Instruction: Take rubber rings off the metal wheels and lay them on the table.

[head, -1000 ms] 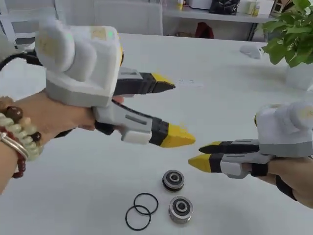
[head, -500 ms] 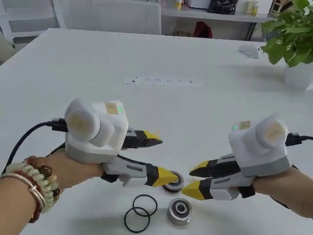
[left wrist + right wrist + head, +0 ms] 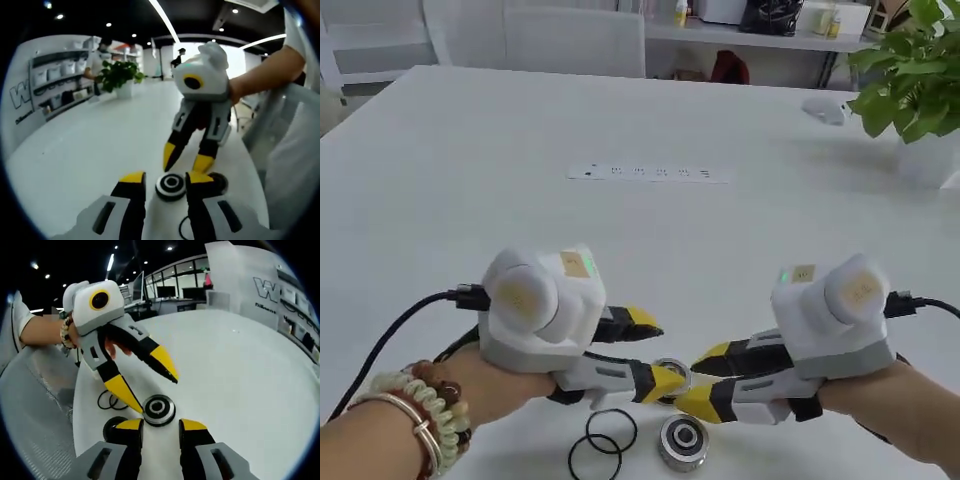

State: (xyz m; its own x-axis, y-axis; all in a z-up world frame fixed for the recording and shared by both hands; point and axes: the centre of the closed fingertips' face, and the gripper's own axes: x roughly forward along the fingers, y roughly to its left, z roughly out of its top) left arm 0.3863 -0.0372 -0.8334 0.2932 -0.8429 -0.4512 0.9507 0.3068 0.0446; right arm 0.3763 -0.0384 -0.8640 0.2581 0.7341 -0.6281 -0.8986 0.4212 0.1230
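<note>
We work at the far wheel [image 3: 171, 186], flat on the bench [image 3: 620, 230] and dark-rimmed. Our left hand-held gripper [image 3: 166, 178] straddles it, jaws spread, likely to steady it, while the right hand-held gripper [image 3: 161, 425], jaws parted, faces its rim (not yet pinching). Two rubber rings [image 3: 604, 442] lie beside the near wheel [image 3: 682, 440].
</note>
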